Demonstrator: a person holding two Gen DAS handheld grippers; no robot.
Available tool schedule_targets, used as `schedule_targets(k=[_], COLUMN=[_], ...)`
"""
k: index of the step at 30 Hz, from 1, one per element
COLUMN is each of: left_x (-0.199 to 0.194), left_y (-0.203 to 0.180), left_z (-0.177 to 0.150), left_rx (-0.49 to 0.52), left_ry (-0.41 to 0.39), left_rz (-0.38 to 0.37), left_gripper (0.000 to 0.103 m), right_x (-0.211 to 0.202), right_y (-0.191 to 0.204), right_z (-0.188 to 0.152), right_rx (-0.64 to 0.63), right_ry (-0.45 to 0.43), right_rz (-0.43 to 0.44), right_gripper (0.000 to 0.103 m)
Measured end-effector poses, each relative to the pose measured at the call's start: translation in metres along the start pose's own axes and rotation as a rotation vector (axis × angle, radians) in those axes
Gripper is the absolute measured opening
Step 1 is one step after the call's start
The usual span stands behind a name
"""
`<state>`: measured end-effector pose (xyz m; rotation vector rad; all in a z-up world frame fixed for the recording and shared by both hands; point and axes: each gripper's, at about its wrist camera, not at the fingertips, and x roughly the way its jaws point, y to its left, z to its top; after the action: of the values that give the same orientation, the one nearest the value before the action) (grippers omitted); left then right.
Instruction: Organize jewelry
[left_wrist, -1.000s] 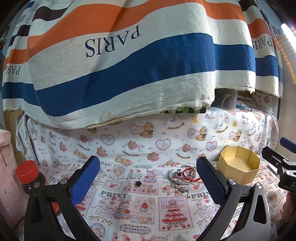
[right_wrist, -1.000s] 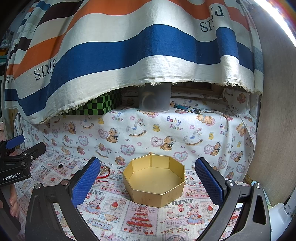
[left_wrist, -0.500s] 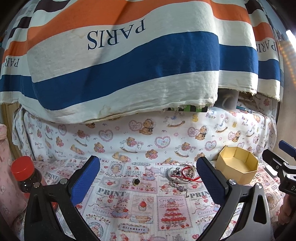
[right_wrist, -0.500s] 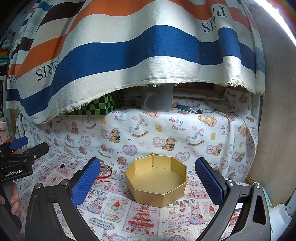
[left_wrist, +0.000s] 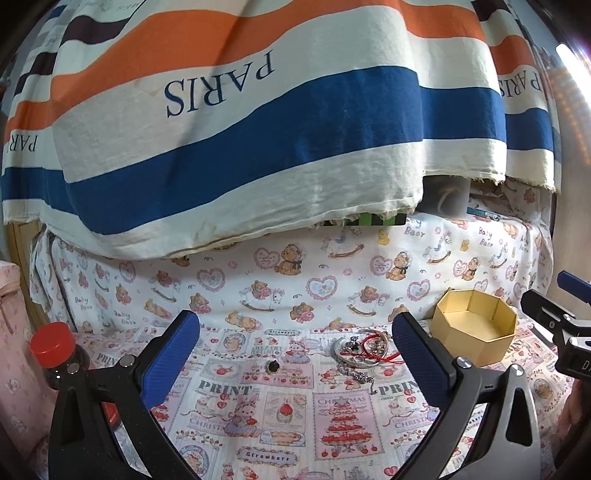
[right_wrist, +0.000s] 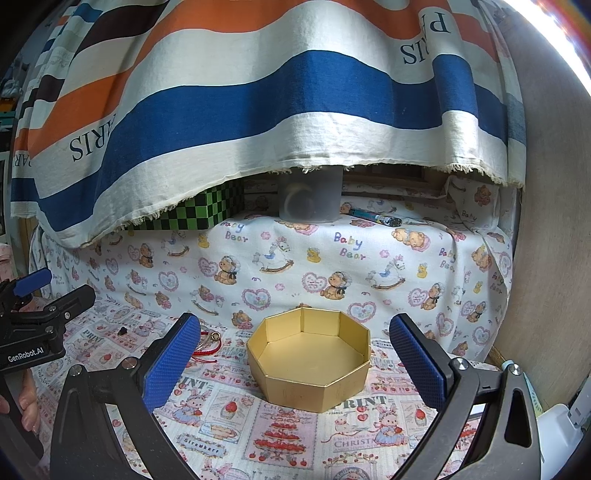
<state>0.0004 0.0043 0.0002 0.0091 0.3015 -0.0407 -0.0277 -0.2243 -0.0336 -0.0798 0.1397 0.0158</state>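
The left tongs (left_wrist: 295, 350) are held wide open, empty; the jewelry pile (left_wrist: 364, 350) lies just ahead. The right tongs (right_wrist: 295, 350), also open, frame the box (right_wrist: 308, 363). A stray bead (left_wrist: 272, 365) is seen clearly only from the left.

table cloth (left_wrist: 280, 413): printed cotton, matt, soft | octagonal box (right_wrist: 310, 363): gold card, satin sheen, smooth | jewelry pile (left_wrist: 364, 350): shiny silver metal, red cord | left claw (left_wrist: 295, 354) pads (left_wrist: 171, 354): blue textured rubber, matt black plastic arms | striped drape (left_wrist: 258, 129): woven cloth, frayed hem | bottle (left_wrist: 55, 354): glossy red plastic cap
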Motion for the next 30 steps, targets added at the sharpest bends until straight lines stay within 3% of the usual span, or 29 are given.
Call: schedule_targets(k=[6,22,30], left_x=[0.0017,0.0049,0.0066], left_y=[0.0001,-0.0028,0.0003], left_z=[0.0003,0.0013,0.0011], left_rx=[0.001,-0.002,-0.009], left_ry=[0.008,0.013,0.030], left_rz=[-0.043,-0.028,0.003], left_gripper=[0.103,0.099,0.103], right_x=[-0.0010,-0.0036,-0.0046], right_y=[-0.0018,0.0007,0.0008], right_z=[-0.0001,0.0001,-0.0005], right_rx=[0.007,-0.009,-0.005], right_ry=[-0.001,0.009,0.006], right_rz=[-0.016,-0.009,-0.004], right_gripper=[0.103,0.103,0.103])
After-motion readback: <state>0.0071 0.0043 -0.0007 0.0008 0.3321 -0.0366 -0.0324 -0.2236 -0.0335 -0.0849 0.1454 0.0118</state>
